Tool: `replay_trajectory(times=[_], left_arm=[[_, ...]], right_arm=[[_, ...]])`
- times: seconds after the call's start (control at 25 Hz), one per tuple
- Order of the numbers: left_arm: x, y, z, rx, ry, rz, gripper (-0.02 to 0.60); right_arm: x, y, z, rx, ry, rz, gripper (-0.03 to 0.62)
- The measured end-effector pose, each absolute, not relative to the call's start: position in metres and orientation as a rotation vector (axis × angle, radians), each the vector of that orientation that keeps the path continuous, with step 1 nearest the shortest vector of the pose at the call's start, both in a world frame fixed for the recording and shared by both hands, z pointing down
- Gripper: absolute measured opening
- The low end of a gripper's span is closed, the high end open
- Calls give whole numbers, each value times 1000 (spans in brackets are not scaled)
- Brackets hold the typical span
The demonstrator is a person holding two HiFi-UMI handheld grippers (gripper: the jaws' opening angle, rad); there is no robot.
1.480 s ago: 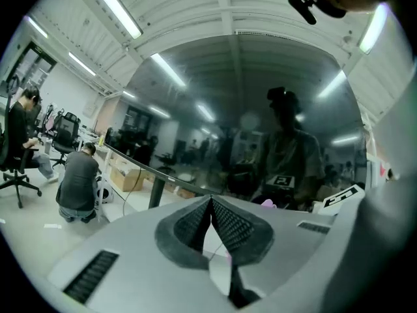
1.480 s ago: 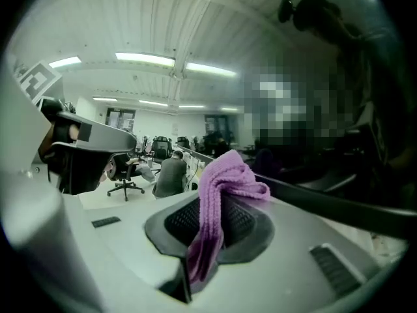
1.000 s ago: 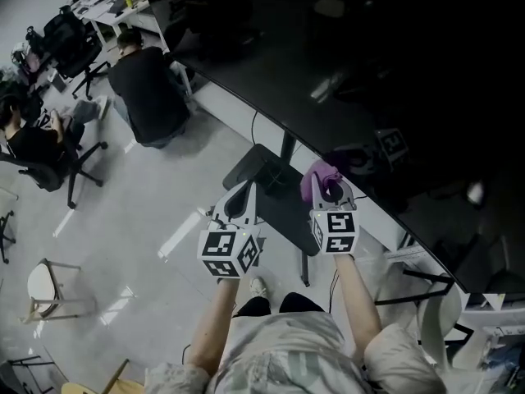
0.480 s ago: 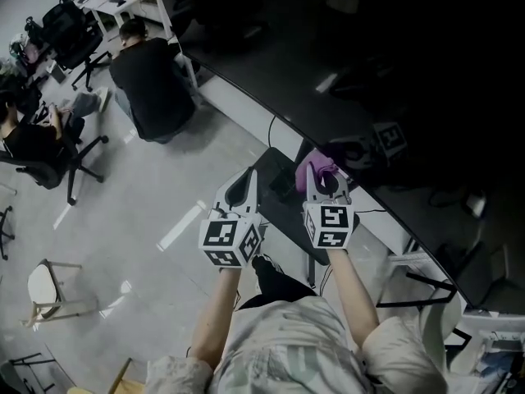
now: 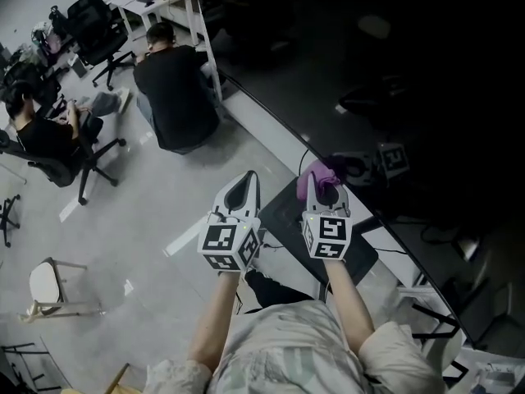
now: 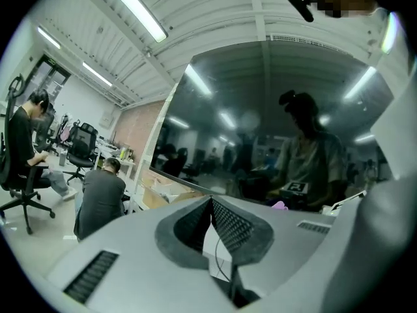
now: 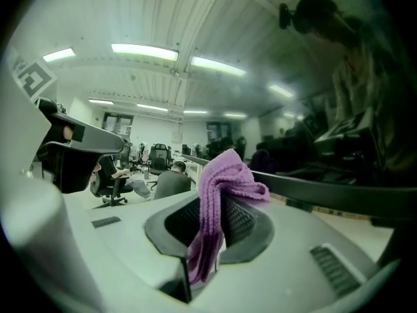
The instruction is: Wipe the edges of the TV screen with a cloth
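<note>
**Operator:** Gripper status?

**Technician:** Right gripper (image 7: 218, 204) clenched on the purple cloth (image 7: 226, 171), which bunches above the jaws, near the lower edge of the TV screen (image 5: 394, 72); contact cannot be confirmed; left gripper (image 6: 210, 202) closed on nothing, held beside it.

**Operator:** Surroundings?

**Technician:** Dark stand base (image 5: 285, 217) lies beneath both grippers; a crouching person (image 5: 176, 97) sits against the screen's far end; office chairs (image 5: 98, 27) stand beyond.

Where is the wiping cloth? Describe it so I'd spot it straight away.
Find the huge black TV screen filling the right side. Near its lower edge, the right claw pinches a purple knitted cloth, the only purple thing around.
</note>
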State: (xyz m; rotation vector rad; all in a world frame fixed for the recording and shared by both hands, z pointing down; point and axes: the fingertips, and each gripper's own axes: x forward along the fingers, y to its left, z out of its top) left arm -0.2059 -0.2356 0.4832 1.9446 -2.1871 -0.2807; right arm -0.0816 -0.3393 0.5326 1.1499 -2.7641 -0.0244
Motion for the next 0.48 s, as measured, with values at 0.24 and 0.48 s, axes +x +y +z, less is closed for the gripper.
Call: replay_trajectory(times=[0.24,0.48], left_arm=[[-286,-272,478,1952,-2201,-279,15],[-326,-307,476,1970,-2180,-231,15]], right_arm=[[-173,-363,532,1091,-2786,-28,61],[-230,-382,530,1052,-2819,13,62]])
